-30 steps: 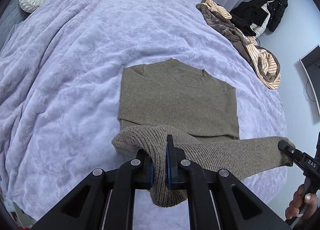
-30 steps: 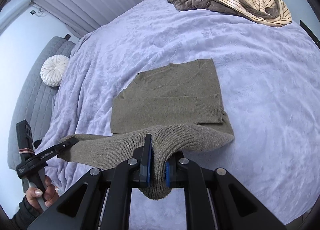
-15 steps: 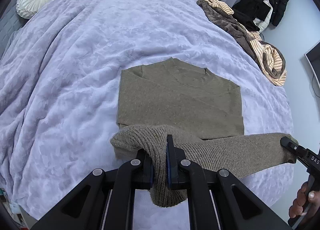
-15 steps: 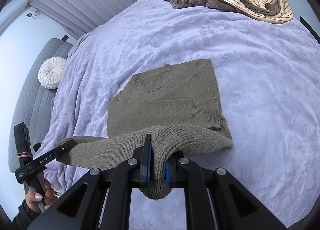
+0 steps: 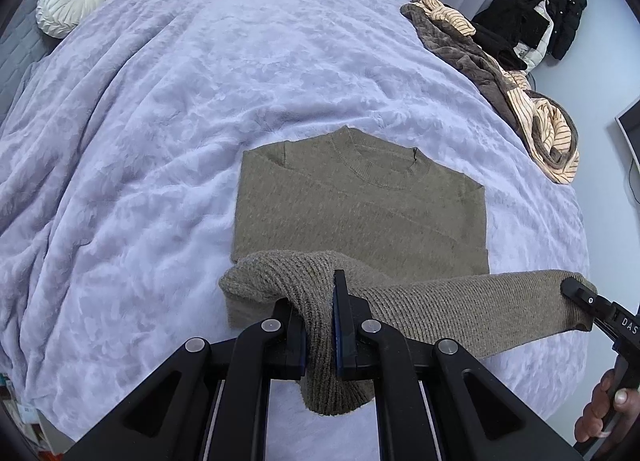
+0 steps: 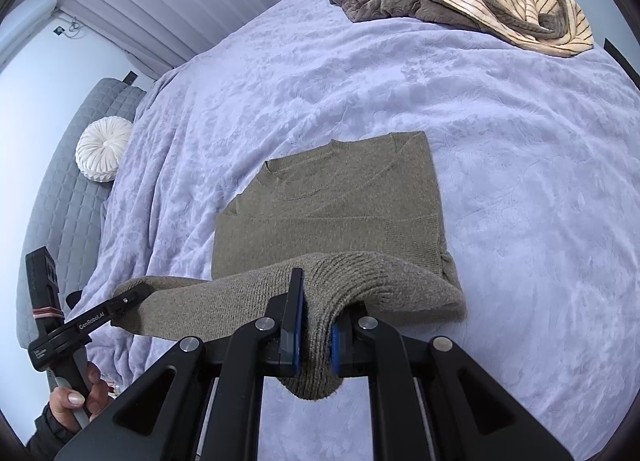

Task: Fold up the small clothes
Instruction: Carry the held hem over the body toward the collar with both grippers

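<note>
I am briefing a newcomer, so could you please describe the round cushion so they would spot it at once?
Start at the wide lavender plush bedspread and follow it to its far left corner. There, against the grey quilted headboard, lies the round cream pleated cushion, the only pale, disc-shaped thing, with a centre button.

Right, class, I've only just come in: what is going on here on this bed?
A person is folding an olive sweater on a lavender bedspread. The left gripper and right gripper each clamp one end of the ribbed hem, lifted off the bed above the flat-lying body. The bottom-up fold is not yet laid down.
</note>
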A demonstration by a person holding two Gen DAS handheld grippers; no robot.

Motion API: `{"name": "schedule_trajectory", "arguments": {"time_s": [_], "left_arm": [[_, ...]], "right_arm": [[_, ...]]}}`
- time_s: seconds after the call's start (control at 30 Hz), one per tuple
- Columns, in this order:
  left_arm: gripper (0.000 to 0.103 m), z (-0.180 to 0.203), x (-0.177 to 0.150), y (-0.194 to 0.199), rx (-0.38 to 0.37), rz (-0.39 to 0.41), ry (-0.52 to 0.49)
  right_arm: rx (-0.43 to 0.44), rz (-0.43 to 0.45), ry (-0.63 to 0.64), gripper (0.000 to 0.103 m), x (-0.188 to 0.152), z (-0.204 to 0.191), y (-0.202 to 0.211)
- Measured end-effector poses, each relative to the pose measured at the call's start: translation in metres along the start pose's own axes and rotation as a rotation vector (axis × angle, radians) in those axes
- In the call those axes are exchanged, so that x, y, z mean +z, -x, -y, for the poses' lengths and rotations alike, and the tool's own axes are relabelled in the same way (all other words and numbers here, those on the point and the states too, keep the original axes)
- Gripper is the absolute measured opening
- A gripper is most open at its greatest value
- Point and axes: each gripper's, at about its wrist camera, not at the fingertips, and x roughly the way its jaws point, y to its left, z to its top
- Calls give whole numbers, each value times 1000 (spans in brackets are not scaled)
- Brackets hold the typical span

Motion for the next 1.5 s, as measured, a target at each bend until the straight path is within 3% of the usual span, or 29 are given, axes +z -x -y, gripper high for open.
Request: {"name": "schedule_trajectory", "arguments": {"time_s": [0.9,1.3,1.5], "left_arm": [[10,-17,15,-53,57,-90,39],[10,-29,42,-104,31,-169,79],[10,-45,54,-128,-32,-213,159]], "right_arm": [[-1,-89,21,11,21,5,-51],[-7,-133,-8,11,48,19,-100],[7,-134,-39,11,63,28,-118]]}}
